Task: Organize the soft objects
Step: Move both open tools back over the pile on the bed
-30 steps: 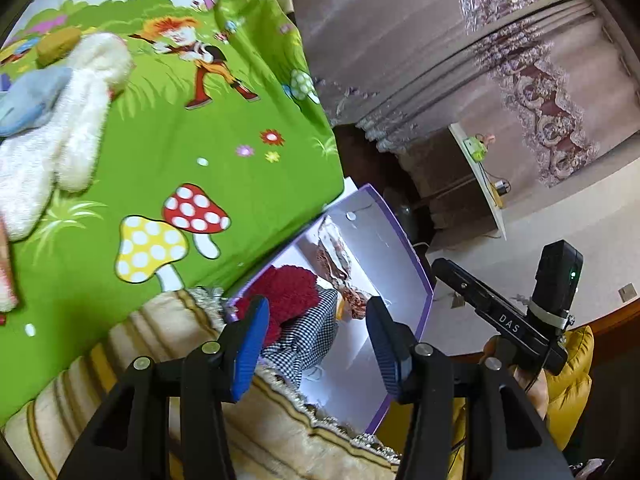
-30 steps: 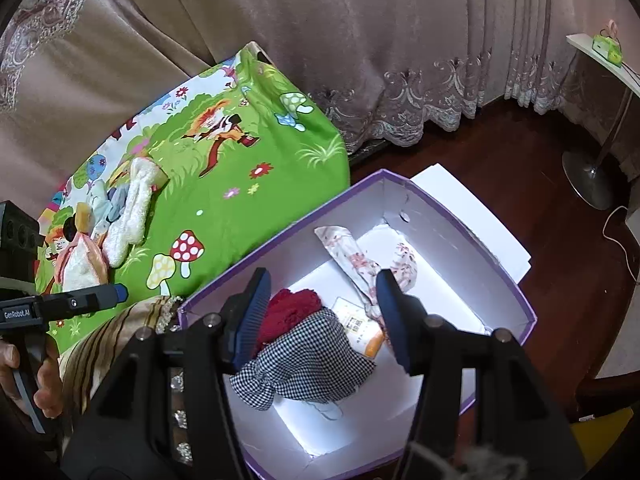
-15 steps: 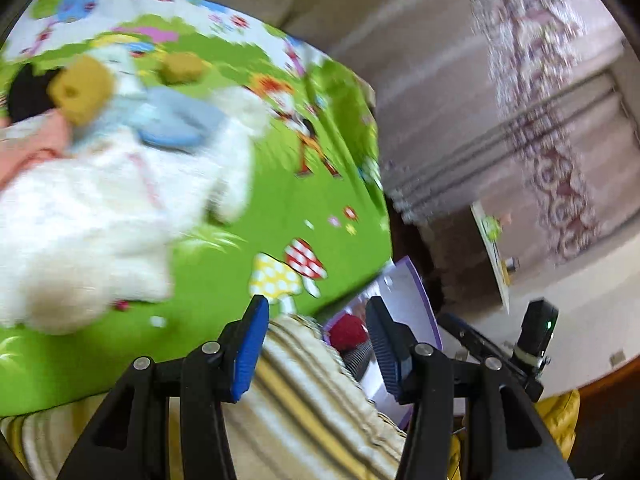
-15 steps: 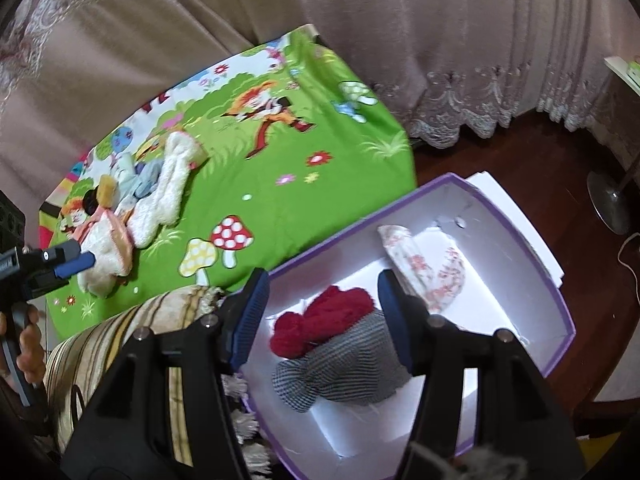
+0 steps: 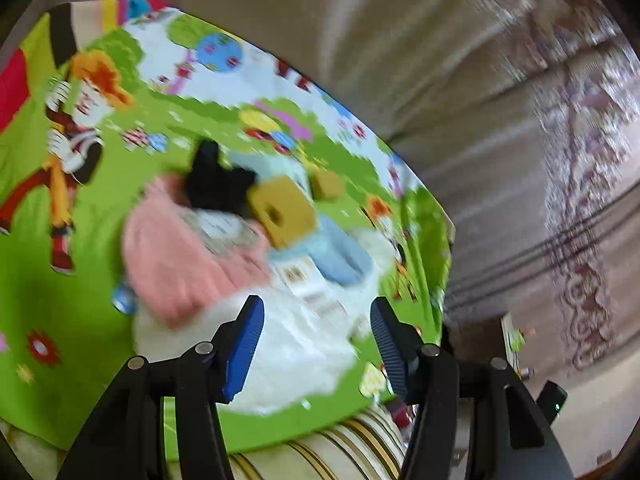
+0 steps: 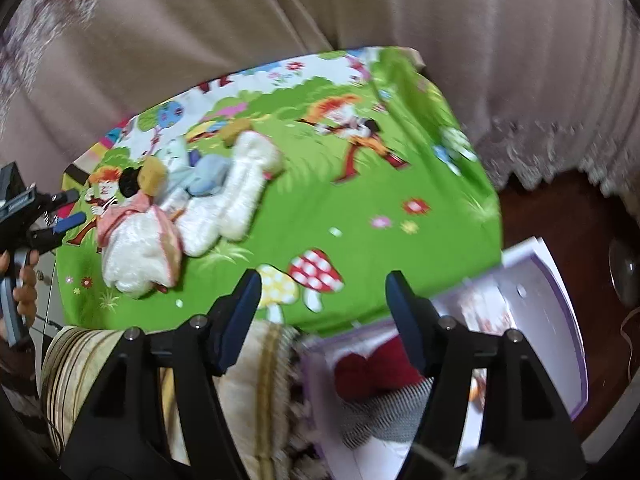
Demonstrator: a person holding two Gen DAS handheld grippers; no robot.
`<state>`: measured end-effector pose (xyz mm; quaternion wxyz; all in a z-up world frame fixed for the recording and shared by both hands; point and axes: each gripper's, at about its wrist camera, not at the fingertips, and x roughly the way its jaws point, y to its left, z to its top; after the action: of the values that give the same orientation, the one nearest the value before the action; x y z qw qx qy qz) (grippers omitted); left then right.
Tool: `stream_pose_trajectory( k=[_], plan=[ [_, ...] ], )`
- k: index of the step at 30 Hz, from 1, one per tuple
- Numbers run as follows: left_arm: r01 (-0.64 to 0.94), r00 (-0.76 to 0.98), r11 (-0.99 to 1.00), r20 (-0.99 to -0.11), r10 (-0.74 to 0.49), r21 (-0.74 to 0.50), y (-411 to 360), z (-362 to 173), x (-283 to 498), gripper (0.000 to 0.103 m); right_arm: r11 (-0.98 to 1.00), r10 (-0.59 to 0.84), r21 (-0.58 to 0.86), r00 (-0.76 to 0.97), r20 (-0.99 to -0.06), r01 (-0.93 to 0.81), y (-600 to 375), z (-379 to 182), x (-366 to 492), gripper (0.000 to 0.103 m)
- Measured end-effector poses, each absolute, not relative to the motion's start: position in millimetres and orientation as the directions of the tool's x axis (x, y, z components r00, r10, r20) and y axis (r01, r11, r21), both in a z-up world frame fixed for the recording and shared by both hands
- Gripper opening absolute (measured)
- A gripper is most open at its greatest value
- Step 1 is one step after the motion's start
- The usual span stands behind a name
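Note:
A heap of soft things lies on the green cartoon mat (image 6: 360, 220): a white fluffy toy (image 5: 288, 356), a pink cloth (image 5: 180, 264), a light blue piece (image 5: 340, 256), mustard pieces (image 5: 280, 208) and a black one (image 5: 212, 184). My left gripper (image 5: 316, 308) hovers close over the white toy, its jaws opening with nothing between them; the view is blurred. My right gripper (image 6: 324, 280) hangs above the mat's near edge, jaws opening and empty. The purple box (image 6: 560, 280) at lower right holds a red knitted item (image 6: 372, 368) and a checked cloth (image 6: 384, 412). The left gripper (image 6: 68, 208) also shows beside the heap (image 6: 224, 208).
A striped, fringed cushion (image 6: 248, 380) lies between the mat and the box. Beige curtains (image 6: 280, 20) hang behind the mat. Dark wooden floor with a round stand base (image 6: 624, 276) lies to the right. A hand (image 6: 24, 284) grips the left tool's handle.
Both views have swung from the box toward the heap on the mat. The left gripper has come much closer to the heap. Both pairs of jaws stand wider.

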<state>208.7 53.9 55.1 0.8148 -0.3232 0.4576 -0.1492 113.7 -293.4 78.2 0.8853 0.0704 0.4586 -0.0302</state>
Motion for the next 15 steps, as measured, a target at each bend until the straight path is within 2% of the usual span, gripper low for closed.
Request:
stream_pose_trajectory(
  k=[7, 15],
  plan=[
    [-0.102, 0.557, 0.756, -0.667, -0.495, -0.647, 86, 44, 246, 0.064, 0.999, 0.04, 0.045, 0.594, -0.803, -0.007, -241, 83, 158, 0.082],
    [-0.127, 0.53, 0.792, -0.716, -0.454, -0.597, 97, 13, 294, 0.065, 0.99, 0.076, -0.013, 0.607, -0.791, -0.141, -182, 80, 200, 0.087]
  ],
)
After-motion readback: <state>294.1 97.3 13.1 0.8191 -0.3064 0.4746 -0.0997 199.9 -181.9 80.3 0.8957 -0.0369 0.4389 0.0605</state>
